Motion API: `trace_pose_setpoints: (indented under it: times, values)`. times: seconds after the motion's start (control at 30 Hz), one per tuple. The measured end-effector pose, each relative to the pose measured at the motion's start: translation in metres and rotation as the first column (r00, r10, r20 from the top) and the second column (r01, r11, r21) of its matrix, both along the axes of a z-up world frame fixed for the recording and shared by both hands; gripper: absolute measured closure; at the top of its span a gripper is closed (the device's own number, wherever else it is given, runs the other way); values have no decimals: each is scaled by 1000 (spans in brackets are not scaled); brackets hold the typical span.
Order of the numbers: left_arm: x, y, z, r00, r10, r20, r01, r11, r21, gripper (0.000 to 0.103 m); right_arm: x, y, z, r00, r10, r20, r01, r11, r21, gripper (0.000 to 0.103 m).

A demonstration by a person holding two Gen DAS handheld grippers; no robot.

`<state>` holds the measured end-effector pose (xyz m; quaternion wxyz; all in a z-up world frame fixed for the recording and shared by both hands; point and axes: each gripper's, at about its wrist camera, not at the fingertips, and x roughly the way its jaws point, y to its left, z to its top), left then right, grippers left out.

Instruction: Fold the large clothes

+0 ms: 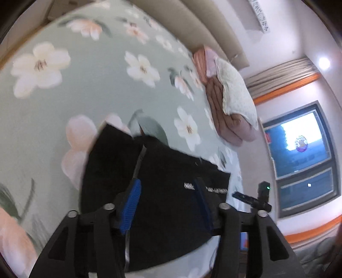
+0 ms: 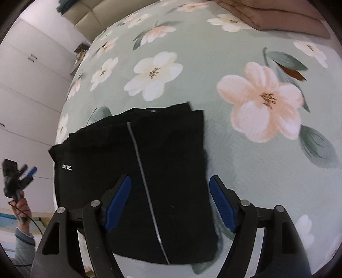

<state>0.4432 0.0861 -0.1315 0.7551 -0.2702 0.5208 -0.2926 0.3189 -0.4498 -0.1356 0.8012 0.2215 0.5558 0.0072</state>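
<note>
Right wrist view: folded black garment (image 2: 136, 181) is lying on the bed (image 2: 245, 160), zipper (image 2: 145, 184) running near-to-far. Right claw (image 2: 168, 203) and left claw (image 1: 166, 205) are hovering wide open, empty.

White lettering (image 1: 205, 188) on the black garment (image 1: 162, 205) is blurred and unreadable; the garment's lower edge hides behind the left tool (image 1: 167, 205).

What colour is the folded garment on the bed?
Black garment, clearest in the right wrist view.

White lettering on the black garment (image 1: 162, 192) and a wall sign (image 1: 259, 16) are too blurred to read.
</note>
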Motion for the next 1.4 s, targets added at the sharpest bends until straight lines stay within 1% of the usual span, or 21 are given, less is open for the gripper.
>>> trace_pose_setpoints:
  times: [0.03,0.07,0.1,0.17,0.37,0.5,0.57,0.7,0.83,0.9,0.93,1.0,1.03,1.07,1.1,1.13,1.17,1.2,1.23,1.33,1.4]
  values:
    - [2,2,-4,1000,24,9,-24,997,76,30,3,6,-1,1000,6,5,-6,1000,-20,24]
    - [6,2,-11,999,32,5,-33,988,153,30,7,11,-1,1000,11,12,-10,999,-40,24]
    - [11,1,-22,1000,23,-10,-20,980,197,30,13,16,0,1000,13,22,-11,998,-56,24]
    - [20,-1,-42,999,3,-47,7,976,219,30,21,22,-1,999,15,30,-13,997,-73,24]
    - [49,-5,-74,996,-71,-56,81,977,197,30,39,24,2,998,35,58,-27,991,-128,24]
    - [75,-13,-97,979,-162,-120,174,979,101,30,50,16,-5,997,50,58,-39,983,-180,24]
    - [83,-20,-103,971,-200,-129,212,974,82,30,51,9,-5,997,37,69,-22,978,-205,24]
    - [89,-32,-108,962,-239,-129,250,965,75,30,59,-6,-13,996,55,70,-44,987,-153,24]
    - [89,-37,-113,967,-223,-122,232,970,67,30,75,-5,-36,989,147,25,-142,980,-136,24]
    - [87,-38,-115,970,-204,-130,216,973,79,30,80,-9,-47,987,162,15,-158,977,-140,24]
    - [87,-39,-117,971,-195,-140,208,975,79,30,85,-15,-57,988,155,10,-153,982,-114,24]
    - [88,-39,-119,975,-158,-153,172,982,81,30,91,-24,-72,989,150,2,-150,989,-11,24]
    - [88,-38,-119,979,-137,-153,151,985,81,35,91,-24,-73,988,155,7,-155,988,0,27]
    - [86,-39,-117,984,-108,-138,122,988,93,43,91,-19,-72,984,176,29,-176,984,1,48]
    - [85,-40,-114,988,-95,-123,111,986,128,69,90,-14,-70,981,192,34,-191,981,-12,70]
    - [81,-43,-109,991,-85,-99,101,979,178,79,87,-4,-64,978,207,37,-203,975,-89,72]
    - [76,-43,-102,995,-72,-73,85,976,201,83,80,3,-54,974,219,55,-208,964,-166,81]
    - [70,-41,-94,998,-55,-45,63,976,207,90,74,7,-44,973,222,66,-203,955,-218,84]
    - [64,-37,-82,999,-27,-23,31,978,207,90,69,8,-37,973,217,74,-193,951,-240,84]
    - [55,-27,-38,997,42,58,-52,982,179,91,48,4,17,971,176,161,-111,932,-345,85]
    - [59,-26,-10,992,53,115,-73,983,169,91,48,1,48,960,173,220,-80,923,-377,86]
